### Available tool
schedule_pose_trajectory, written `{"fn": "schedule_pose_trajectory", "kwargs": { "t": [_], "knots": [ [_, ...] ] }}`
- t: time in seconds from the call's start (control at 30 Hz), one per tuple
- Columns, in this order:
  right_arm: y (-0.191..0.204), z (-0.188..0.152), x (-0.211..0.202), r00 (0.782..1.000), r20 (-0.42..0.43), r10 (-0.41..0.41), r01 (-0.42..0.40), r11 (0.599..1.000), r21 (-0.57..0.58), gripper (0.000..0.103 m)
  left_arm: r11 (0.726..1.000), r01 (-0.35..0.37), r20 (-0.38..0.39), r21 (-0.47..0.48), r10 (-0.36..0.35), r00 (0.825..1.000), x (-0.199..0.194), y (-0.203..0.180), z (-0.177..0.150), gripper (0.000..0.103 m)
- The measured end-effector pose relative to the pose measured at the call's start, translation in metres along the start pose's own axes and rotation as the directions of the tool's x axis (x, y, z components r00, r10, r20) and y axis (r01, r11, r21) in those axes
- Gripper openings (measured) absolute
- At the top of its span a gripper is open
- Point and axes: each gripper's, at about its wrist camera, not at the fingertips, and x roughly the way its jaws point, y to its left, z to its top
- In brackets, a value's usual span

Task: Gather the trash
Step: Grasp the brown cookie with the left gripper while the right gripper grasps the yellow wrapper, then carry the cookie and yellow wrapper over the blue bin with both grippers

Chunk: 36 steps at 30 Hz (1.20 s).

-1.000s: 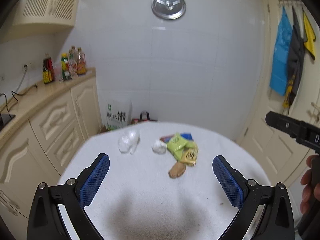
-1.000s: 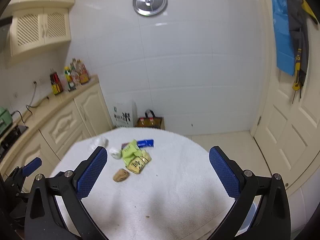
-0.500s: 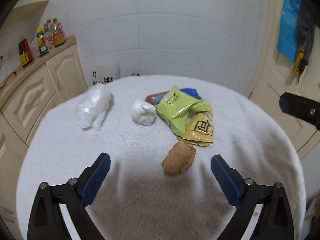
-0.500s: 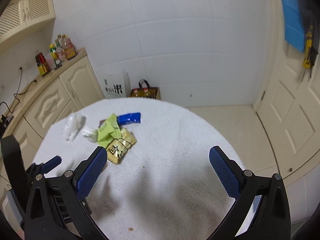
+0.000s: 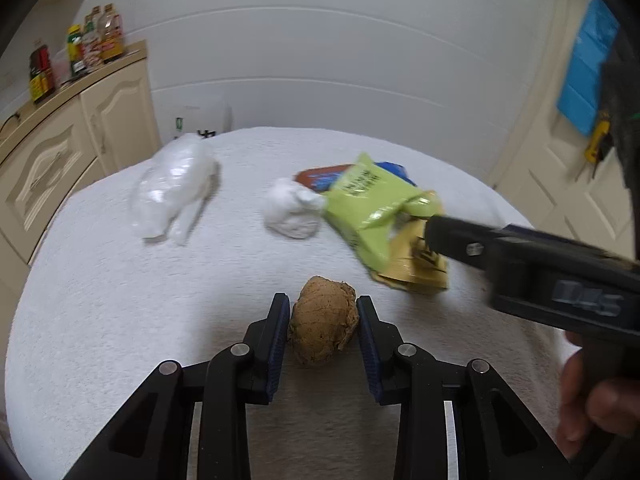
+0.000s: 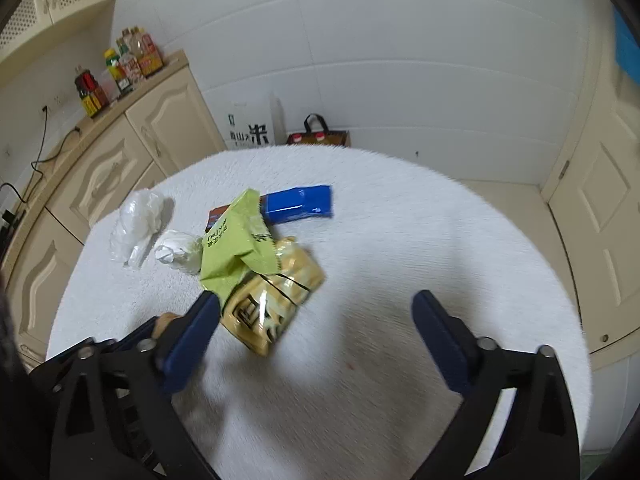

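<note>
Two grippers over the white-covered table (image 5: 100, 320). Your left gripper (image 5: 323, 330), jaws just closing, pinches the brown lump (image 5: 323, 330) near the table's near edge. Your right gripper (image 6: 316, 328), jaws wide and narrowing, has nothing between them; the yellow wrapper (image 6: 272, 300) lies just ahead, by the left finger, long axis running up-right. Green wrapper (image 6: 236, 248) and blue packet (image 6: 300, 204) lie farther toward the centre.

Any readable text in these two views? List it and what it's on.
"米": white sack by the wall; smaller characters beside it too small to read.
Green packet: dark print, blurred.
Yellow packet: one big boxed character, unreadable.
Bottles: labels too small.
</note>
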Motion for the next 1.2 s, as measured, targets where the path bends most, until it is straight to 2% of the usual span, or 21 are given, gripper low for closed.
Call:
{"fn": "schedule_pose_trajectory", "kwargs": {
  "t": [0.03, 0.2, 0.27, 0.3, 0.37, 0.4, 0.43, 0.73, 0.8, 1.07, 1.2],
  "knots": [
    [0.003, 0.001, 0.009, 1.0, -0.018, -0.014, 0.014, 1.0, 0.002, 0.086, 1.0, -0.001, 0.0, -0.014, 0.001, 1.0, 0.003, 0.002, 0.004, 0.03],
    [0.015, 0.003, 0.024, 0.999, -0.034, -0.016, 0.016, 1.0, -0.002, 0.081, 0.998, -0.017, 0.005, -0.052, 0.017, 1.0, 0.011, 0.007, 0.016, 0.03],
    [0.025, 0.003, 0.029, 0.999, -0.041, -0.027, 0.025, 0.999, -0.034, 0.073, 0.998, -0.017, 0.001, -0.058, 0.018, 1.0, 0.019, 0.006, 0.021, 0.03],
    [0.03, 0.002, 0.029, 0.998, -0.032, -0.051, 0.049, 0.997, -0.059, 0.066, 0.998, -0.015, -0.001, -0.061, 0.015, 1.0, 0.021, 0.004, 0.023, 0.03],
    [0.029, 0.0, 0.026, 0.999, -0.03, -0.03, 0.028, 0.998, -0.061, 0.043, 0.998, -0.012, 0.001, -0.062, 0.012, 1.0, 0.027, 0.0, 0.028, 0.03],
    [0.027, -0.001, 0.024, 0.999, -0.032, -0.021, 0.019, 0.998, -0.057, 0.037, 0.998, -0.012, 0.002, -0.062, 0.012, 1.0, 0.029, -0.001, 0.031, 0.03],
    [0.023, -0.003, 0.021, 0.999, -0.034, -0.006, 0.005, 0.999, -0.048, 0.035, 0.998, -0.009, 0.004, -0.061, 0.009, 1.0, 0.031, -0.002, 0.032, 0.03],
    [-0.002, -0.021, 0.0, 1.0, -0.021, 0.021, -0.021, 1.0, -0.02, 0.035, 0.998, 0.001, 0.024, -0.058, 0.001, 1.0, 0.028, -0.003, 0.02, 0.03],
    [-0.006, -0.024, -0.006, 1.0, -0.015, 0.026, -0.027, 1.0, -0.009, 0.035, 0.998, 0.0, 0.031, -0.056, 0.002, 1.0, 0.015, 0.005, 0.006, 0.03],
    [-0.021, -0.041, -0.038, 0.999, 0.016, 0.046, -0.046, 0.999, 0.022, 0.033, 1.0, -0.001, 0.068, -0.03, 0.003, 0.998, -0.01, 0.008, -0.005, 0.03],
    [-0.031, -0.048, -0.058, 0.997, 0.041, 0.062, -0.063, 0.998, 0.028, 0.032, 1.0, 0.0, 0.091, -0.017, 0.001, 0.996, -0.023, -0.002, -0.008, 0.03]
  ]
}}
